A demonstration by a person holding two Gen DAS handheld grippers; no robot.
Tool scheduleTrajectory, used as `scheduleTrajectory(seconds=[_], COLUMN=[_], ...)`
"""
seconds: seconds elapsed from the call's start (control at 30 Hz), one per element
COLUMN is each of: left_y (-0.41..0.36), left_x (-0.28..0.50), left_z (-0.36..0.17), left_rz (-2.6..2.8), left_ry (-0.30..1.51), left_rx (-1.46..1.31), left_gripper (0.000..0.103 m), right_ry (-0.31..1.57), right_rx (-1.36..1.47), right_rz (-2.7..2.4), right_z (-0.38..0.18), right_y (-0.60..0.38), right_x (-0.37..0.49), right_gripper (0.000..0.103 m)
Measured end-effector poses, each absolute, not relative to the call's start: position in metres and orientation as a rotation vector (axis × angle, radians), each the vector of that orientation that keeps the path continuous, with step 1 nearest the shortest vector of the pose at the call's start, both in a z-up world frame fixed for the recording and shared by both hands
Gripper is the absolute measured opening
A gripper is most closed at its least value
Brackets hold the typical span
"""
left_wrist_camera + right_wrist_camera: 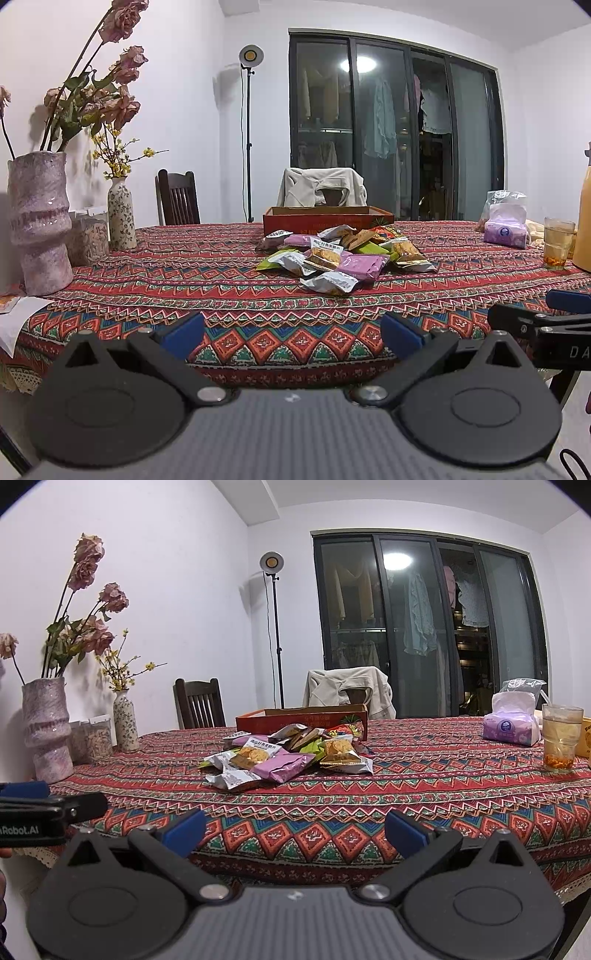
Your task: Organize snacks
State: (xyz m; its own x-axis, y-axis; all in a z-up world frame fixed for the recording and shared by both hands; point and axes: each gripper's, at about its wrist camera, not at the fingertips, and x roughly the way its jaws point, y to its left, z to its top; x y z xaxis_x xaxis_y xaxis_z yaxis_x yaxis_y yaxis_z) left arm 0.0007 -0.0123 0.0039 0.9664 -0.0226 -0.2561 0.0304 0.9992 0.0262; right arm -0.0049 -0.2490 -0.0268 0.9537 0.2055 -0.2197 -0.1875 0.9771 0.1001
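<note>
A pile of wrapped snacks point(343, 254) lies in the middle of the table, with purple, green, silver and clear packets; it also shows in the right wrist view point(288, 755). Behind it stands a low red cardboard box point(328, 219), open on top, seen too in the right wrist view point(303, 720). My left gripper point(293, 334) is open and empty at the table's near edge, well short of the pile. My right gripper point(295, 830) is open and empty, beside the left one, also at the near edge.
The table has a red patterned cloth point(221, 273). Two vases with flowers point(38, 221) point(121, 218) stand at the left. A tissue pack point(511, 727), a glass of tea point(561, 738) and a yellow jug point(585, 221) stand at the right. Chairs stand behind.
</note>
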Motion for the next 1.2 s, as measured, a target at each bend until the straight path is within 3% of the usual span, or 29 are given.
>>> scheduleTrajectory(seconds=[0.3,0.83,0.9,1.03,1.2], left_y=[-0.016,-0.029,-0.030,-0.039,-0.056], left_x=[0.013,0.126,0.148,0.196,0.246], left_z=[0.006,0.011,0.010,0.003,-0.009], left_rz=[-0.014,-0.029,-0.054,-0.124,-0.169], left_ry=[0.261,0.385,0.418,0.507,0.574], left_rx=[0.081,0.052,0.048,0.090,0.146], left_gripper=[0.103,0.103,0.103,0.103,0.103], right_ry=[0.228,0.222,0.260,0.340,0.368], right_rx=[0.100,0.049,0.050,0.078,0.090], right_rz=[0.200,0.199,0.224,0.285,0.276], right_z=[-0.028,-0.007,-0.004,-0.001,0.002], right_y=[-0.249,-0.261,-0.262,-0.261,-0.258], right_x=[0.000,0.092,0.112,0.155,0.198], right_gripper=[0.103,0.103,0.101,0.081,0.080])
